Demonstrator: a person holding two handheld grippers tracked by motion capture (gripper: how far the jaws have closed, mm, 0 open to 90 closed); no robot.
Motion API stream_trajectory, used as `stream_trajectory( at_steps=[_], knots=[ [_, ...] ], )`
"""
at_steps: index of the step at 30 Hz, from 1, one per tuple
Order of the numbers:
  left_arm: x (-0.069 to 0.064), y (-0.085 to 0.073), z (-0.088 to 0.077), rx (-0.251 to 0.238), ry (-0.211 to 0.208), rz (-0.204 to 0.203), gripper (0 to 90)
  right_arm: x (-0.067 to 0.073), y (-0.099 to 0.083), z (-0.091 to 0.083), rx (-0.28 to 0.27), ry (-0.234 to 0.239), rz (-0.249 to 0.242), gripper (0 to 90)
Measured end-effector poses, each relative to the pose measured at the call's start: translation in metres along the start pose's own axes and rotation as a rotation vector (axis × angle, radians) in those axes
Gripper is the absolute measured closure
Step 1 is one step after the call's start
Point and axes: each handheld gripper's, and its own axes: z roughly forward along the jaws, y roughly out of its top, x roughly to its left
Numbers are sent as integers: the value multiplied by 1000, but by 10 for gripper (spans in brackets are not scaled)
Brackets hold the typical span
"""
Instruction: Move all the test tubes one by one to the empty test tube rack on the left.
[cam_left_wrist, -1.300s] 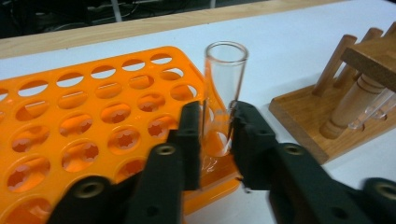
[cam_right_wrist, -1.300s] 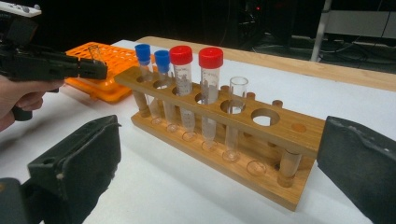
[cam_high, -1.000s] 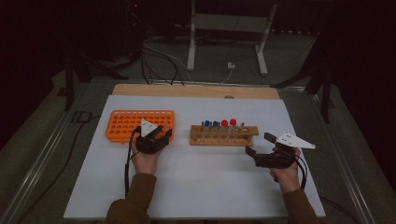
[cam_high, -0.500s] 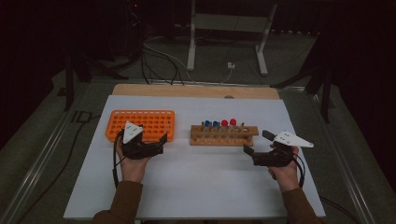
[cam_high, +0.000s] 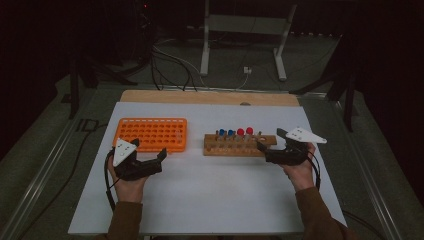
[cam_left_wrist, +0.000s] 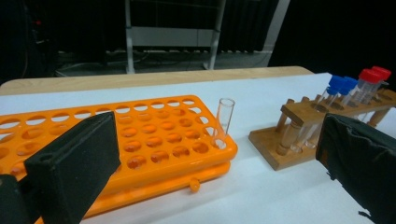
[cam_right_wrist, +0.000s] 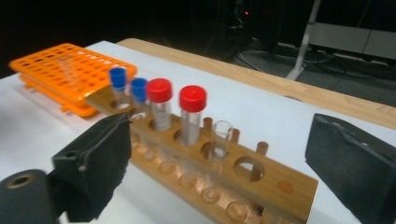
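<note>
Left gripper jaws wide, nothing between them, just in front of the orange rack on the white worktop. One clear uncapped tube stands upright in the rack's near-right corner hole. Right gripper jaws have just been closing a little but are well apart and empty, at the right end of the wooden rack, near its uncapped tube.

Lab bench, probably a dim test rig room.
Orange tube rack, wooden test-tube rack, white table, floor cables.
</note>
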Motion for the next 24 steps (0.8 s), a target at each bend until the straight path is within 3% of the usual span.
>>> stream_trajectory(
  at_steps=[4,8,11,18,24],
  knots=[
    [-5,0,0,-2,-20,12,6,-6,1,12,24,-10,15,186],
    [-7,-1,1,-3,-20,17,5,-9,-3,22,50,-29,3,427],
    [-6,-3,2,3,-17,9,5,-8,-6,29,67,-32,-21,532],
    [-6,-5,4,11,-18,5,5,-5,-9,41,79,-16,-23,642],
    [-9,-8,8,36,-27,28,6,-2,-13,48,94,-7,-42,703]
  ],
)
